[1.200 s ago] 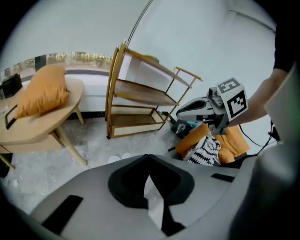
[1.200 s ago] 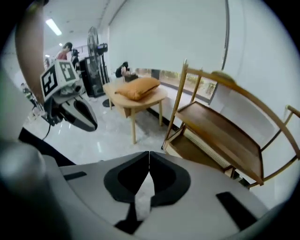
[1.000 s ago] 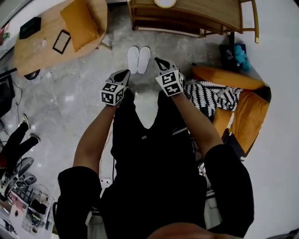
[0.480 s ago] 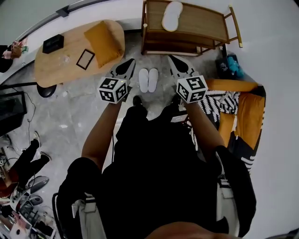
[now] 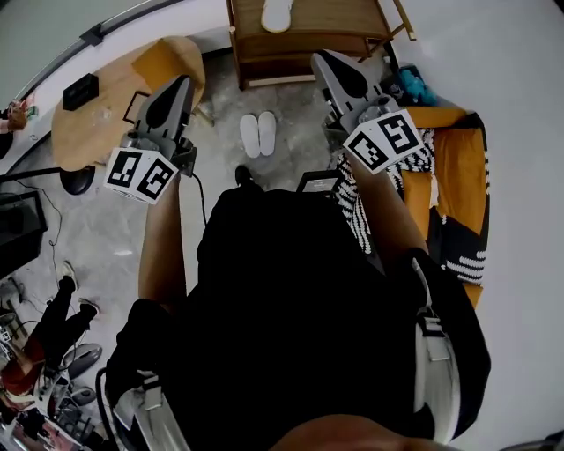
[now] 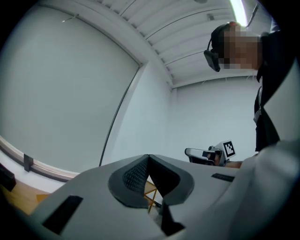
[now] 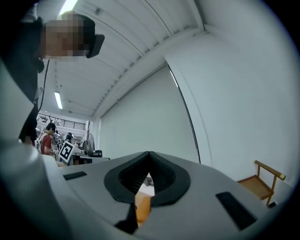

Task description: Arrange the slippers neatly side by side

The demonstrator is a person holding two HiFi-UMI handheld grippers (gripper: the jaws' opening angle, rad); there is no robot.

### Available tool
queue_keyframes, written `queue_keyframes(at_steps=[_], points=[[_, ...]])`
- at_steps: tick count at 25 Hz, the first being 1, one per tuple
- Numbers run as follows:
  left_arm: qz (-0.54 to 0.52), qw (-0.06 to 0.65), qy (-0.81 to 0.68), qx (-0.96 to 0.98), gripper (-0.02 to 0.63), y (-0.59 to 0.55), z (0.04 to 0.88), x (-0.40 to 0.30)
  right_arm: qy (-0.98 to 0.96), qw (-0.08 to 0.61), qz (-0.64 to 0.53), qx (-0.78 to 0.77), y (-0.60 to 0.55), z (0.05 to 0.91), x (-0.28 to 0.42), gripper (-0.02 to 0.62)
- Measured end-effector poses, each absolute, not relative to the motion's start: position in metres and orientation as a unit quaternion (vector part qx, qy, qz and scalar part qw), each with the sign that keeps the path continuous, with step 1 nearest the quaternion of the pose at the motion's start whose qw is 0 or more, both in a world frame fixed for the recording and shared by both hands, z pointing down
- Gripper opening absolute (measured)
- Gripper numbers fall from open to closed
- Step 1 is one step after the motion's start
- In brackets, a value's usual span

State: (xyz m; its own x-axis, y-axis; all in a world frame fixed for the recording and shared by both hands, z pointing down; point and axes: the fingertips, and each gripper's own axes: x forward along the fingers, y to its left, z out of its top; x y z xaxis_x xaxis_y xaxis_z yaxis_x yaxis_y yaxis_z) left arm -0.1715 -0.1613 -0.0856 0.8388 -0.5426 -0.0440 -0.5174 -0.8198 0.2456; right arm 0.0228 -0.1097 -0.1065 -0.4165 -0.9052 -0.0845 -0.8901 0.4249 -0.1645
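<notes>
**A:** Where are the slippers?

**B:** The pair of white slippers [image 5: 258, 134] lies on the grey floor [image 5: 284, 114] in the upper middle of the head view. The two sit just beside each other, lined up evenly, below the wooden rack [image 5: 304, 48] at the top edge. A white slipper-shaped thing [image 5: 276, 14] lies on top of that rack.

**A:** And the left gripper?

**B:** The left gripper [image 5: 182, 84] is clenched, its tips meeting with nothing between them. In the head view it shows at the upper left, in front of the round wooden table [image 5: 88, 132] and the orange cushion [image 5: 150, 62].

**A:** And the right one?

**B:** The right gripper [image 5: 322, 60] is also clenched and empty. It shows right of centre near the top, by the rack's corner. Neither gripper touches the slippers, which appear between the two and lower in the frame.
</notes>
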Motion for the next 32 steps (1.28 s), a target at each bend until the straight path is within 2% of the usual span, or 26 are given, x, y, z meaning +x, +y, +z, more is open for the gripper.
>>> queue_keyframes(at_steps=[6,15,26,32], points=[[-0.088,0.063,-0.277,0.955,0.015,-0.066,-0.118,-0.152,0.850,0.127,-0.023,-0.511,-0.013,-0.121,0.054,0.031],[-0.086,0.037,-0.336,0.937,0.015,0.098,-0.121,-0.110,0.862,0.133,-0.035,-0.488,0.143,-0.115,0.103,0.031],[-0.070,0.057,-0.330,0.940,0.017,0.157,-0.096,-0.145,0.863,0.138,-0.070,-0.481,0.202,-0.073,0.044,0.031],[-0.067,0.059,-0.274,0.957,0.015,0.207,-0.096,-0.160,0.850,0.126,-0.057,-0.508,0.244,-0.074,0.004,0.032]])
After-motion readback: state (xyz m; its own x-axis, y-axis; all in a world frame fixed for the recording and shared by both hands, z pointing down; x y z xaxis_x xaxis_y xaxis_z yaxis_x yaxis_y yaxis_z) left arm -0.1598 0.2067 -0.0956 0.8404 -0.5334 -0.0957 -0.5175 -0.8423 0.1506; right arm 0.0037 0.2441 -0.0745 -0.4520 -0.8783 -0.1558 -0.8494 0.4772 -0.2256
